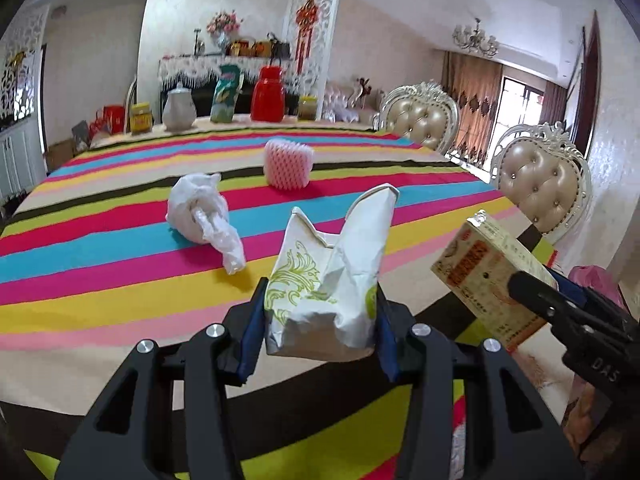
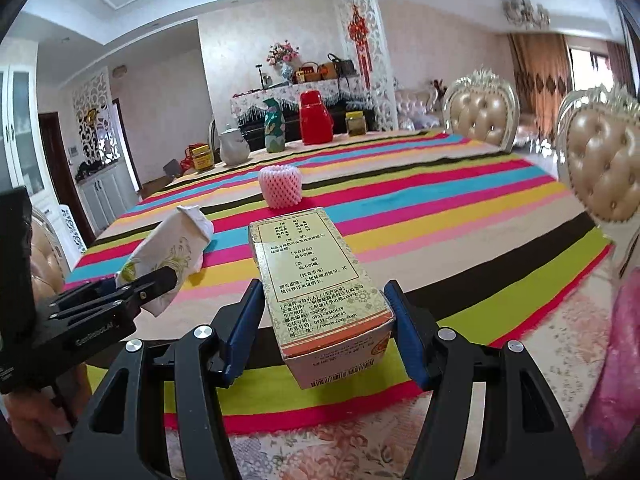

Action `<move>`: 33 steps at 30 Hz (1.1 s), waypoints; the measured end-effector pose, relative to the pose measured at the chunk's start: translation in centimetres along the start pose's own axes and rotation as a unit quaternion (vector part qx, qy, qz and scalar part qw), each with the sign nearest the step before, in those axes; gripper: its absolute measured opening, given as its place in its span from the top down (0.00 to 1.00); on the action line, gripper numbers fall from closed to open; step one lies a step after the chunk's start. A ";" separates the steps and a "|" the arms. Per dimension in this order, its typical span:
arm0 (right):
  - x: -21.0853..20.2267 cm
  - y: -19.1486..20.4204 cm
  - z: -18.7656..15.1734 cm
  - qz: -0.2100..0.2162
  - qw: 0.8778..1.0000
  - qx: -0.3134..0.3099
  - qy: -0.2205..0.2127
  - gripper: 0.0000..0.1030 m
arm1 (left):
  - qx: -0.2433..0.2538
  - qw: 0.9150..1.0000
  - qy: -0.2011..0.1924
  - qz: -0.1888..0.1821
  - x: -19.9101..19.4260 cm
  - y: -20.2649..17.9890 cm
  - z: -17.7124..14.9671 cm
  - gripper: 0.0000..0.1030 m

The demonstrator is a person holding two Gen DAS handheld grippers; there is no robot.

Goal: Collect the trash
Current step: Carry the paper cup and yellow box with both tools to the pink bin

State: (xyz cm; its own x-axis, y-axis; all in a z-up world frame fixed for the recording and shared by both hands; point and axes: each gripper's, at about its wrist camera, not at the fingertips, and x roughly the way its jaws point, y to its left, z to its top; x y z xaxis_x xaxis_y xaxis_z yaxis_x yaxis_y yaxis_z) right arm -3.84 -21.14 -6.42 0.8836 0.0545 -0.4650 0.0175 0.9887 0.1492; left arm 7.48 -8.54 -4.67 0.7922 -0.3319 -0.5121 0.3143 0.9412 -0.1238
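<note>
My left gripper (image 1: 320,316) is shut on a crumpled white paper bag with green print (image 1: 332,272), held above the near edge of the striped table (image 1: 100,264). My right gripper (image 2: 326,312) is shut on a tan cardboard medicine box (image 2: 316,276), also above the near edge. The box (image 1: 488,276) and right gripper (image 1: 536,292) show at the right of the left wrist view; the bag (image 2: 168,256) and left gripper (image 2: 160,280) show at the left of the right wrist view. A crumpled white plastic bag (image 1: 204,216) and a pink foam fruit net (image 1: 288,164) lie on the table.
At the table's far end stand a white teapot (image 1: 179,108), a green packet (image 1: 226,94), a red thermos (image 1: 269,94) and jars (image 1: 141,118). Two padded chairs (image 1: 540,184) stand at the right side. Something pink (image 2: 624,344) is at the near right, below the table.
</note>
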 end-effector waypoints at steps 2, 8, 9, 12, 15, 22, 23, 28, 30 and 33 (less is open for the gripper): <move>-0.5 0.2 -0.2 -0.009 1.000 -0.013 -0.009 0.41 | 0.000 1.000 -0.015 -0.003 -0.8 -0.4 -0.1 0.55; -1.7 -0.2 -0.4 -0.035 0.998 -0.031 -0.029 0.41 | 0.009 1.000 -0.022 -0.013 -1.1 -1.3 -0.2 0.55; -1.9 -0.5 -0.4 -0.042 0.998 -0.032 -0.033 0.41 | 0.012 1.000 -0.024 -0.013 -1.1 -1.5 -0.2 0.55; -2.7 -1.4 -0.4 -0.051 0.998 -0.027 -0.039 0.41 | 0.029 0.999 -0.027 -0.016 -1.3 -2.5 -0.3 0.55; -3.6 -2.3 -0.6 -0.062 0.997 -0.022 -0.047 0.41 | 0.043 0.998 -0.027 -0.026 -1.4 -3.9 -0.5 0.55; -6.1 -4.9 -1.4 -0.092 0.994 -0.005 -0.063 0.41 | 0.087 0.994 -0.037 -0.059 -1.8 -8.3 -0.7 0.55; -6.6 -5.5 -1.5 -0.098 0.993 -0.001 -0.066 0.41 | 0.094 0.993 -0.039 -0.067 -1.8 -9.2 -0.7 0.55; -9.6 -8.6 -1.8 -0.141 0.986 0.015 -0.085 0.41 | 0.115 0.987 -0.038 -0.105 -1.6 -12.6 -0.8 0.55; -11.1 -10.1 -1.9 -0.163 0.982 0.022 -0.094 0.41 | 0.119 0.984 -0.032 -0.131 -1.4 -14.3 -0.7 0.55; -12.7 -12.5 -2.3 -0.197 0.975 0.037 -0.099 0.41 | 0.128 0.978 -0.025 -0.162 -0.9 -17.0 -0.7 0.55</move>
State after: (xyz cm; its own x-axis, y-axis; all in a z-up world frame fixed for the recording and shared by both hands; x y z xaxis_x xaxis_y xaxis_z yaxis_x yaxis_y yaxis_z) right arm -16.38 -33.91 -4.41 0.8742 -0.3634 -0.3222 0.4013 0.9141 0.0581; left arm 1.01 -24.17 -2.70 0.6526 -0.6186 -0.4375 0.6686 0.7419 -0.0517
